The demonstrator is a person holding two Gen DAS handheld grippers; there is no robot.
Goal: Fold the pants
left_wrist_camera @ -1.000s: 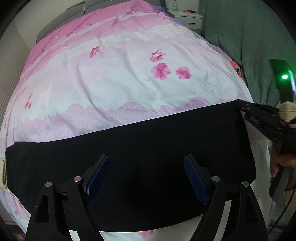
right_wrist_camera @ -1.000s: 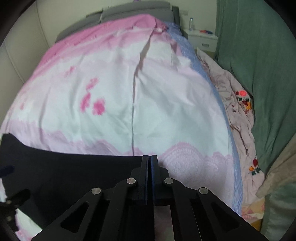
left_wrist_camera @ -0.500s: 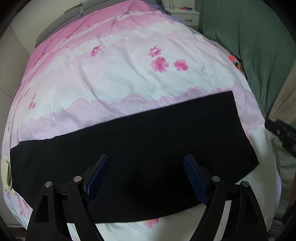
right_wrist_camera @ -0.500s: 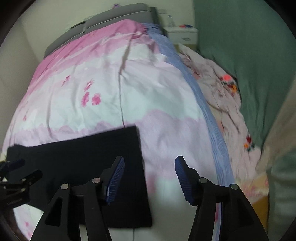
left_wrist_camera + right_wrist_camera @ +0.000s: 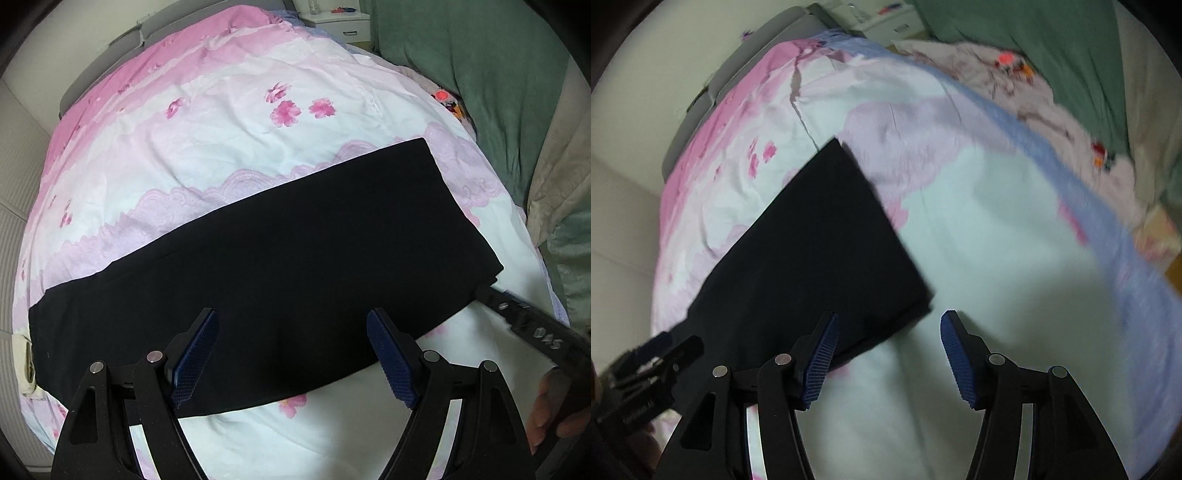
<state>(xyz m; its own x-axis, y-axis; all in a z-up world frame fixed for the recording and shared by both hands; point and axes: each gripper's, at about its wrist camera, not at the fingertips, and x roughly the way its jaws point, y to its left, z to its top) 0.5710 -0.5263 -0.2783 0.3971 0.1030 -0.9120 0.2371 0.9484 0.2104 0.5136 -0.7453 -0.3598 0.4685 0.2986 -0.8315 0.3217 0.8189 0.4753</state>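
Black pants (image 5: 280, 258) lie flat in one long folded band across the pink-and-white flowered bedcover (image 5: 229, 129). My left gripper (image 5: 293, 350) hovers open above the band's near edge, around its middle, with nothing between the blue pads. In the right wrist view the pants' right end (image 5: 812, 258) runs diagonally. My right gripper (image 5: 886, 350) stands open just short of its near corner, holding nothing. The right gripper's finger (image 5: 532, 325) shows beside that corner in the left view, with a hand (image 5: 554, 417) on its handle. At the lower left of the right view sits the left gripper (image 5: 646, 365).
A grey headboard (image 5: 110, 55) and a white nightstand (image 5: 340, 22) are at the far end. Green fabric (image 5: 480, 74) hangs along the right side, with a crumpled floral cloth (image 5: 997, 74) below it. The bed's blue-edged right side (image 5: 1071, 177) drops off there.
The right gripper let go of the pants' right end and opened. It swung back toward the near right corner and rolled. The pants now lie flat. The left gripper shifted a little.
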